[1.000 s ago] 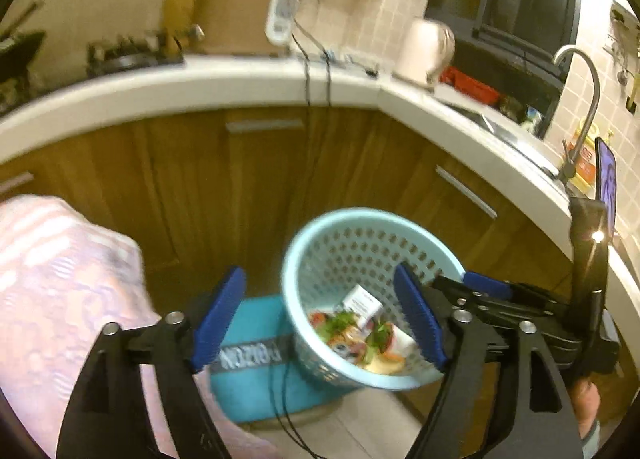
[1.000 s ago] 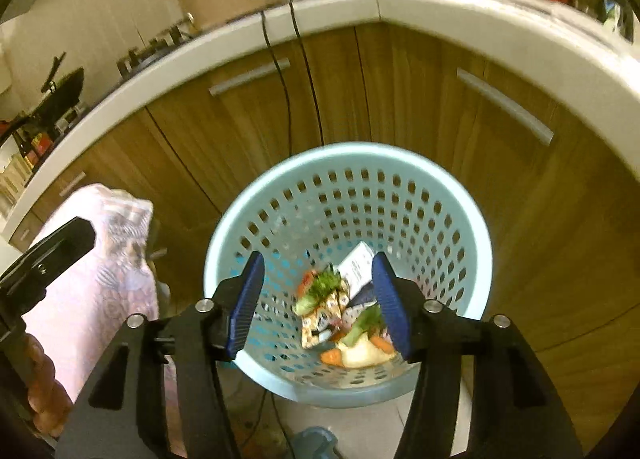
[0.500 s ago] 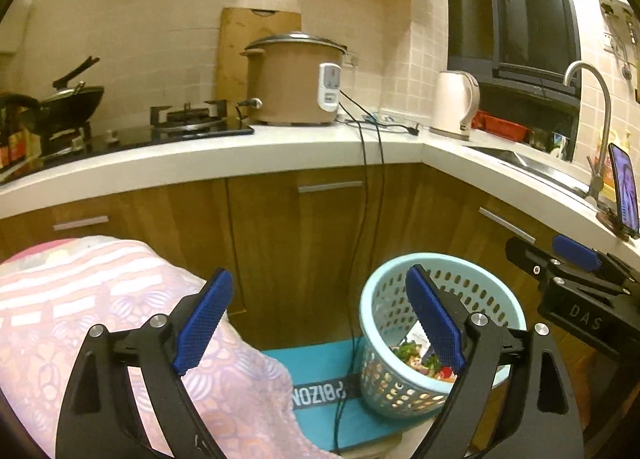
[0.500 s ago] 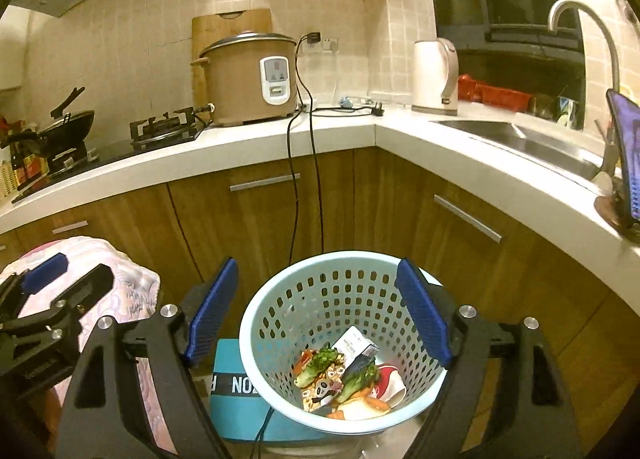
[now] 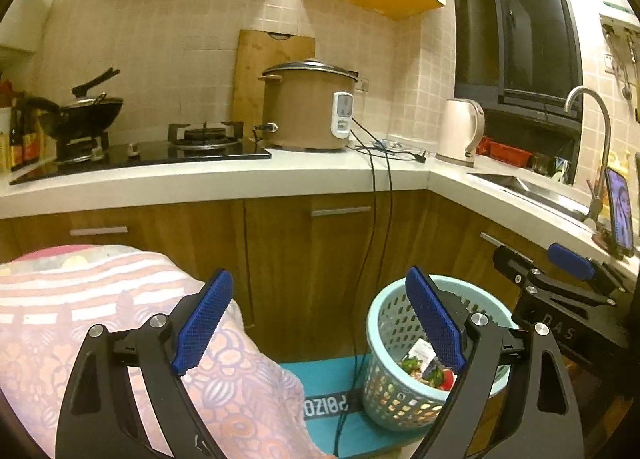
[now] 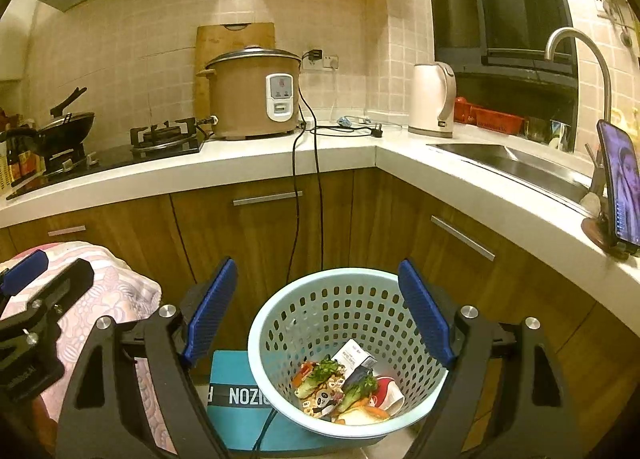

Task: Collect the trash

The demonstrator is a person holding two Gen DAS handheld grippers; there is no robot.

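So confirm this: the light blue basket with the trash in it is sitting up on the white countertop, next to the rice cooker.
Not on the countertop. The right wrist view shows the light blue basket, trash inside, down on the floor before the wooden cabinets; the rice cooker stands above on the counter.

Basket [image 6: 340, 299] on floor before corner cabinets, trash [image 6: 344, 387] inside; mat [image 6: 236, 395] beside; rice cooker [image 6: 252, 93] on counter behind; kettle [image 6: 434, 99] right of it.
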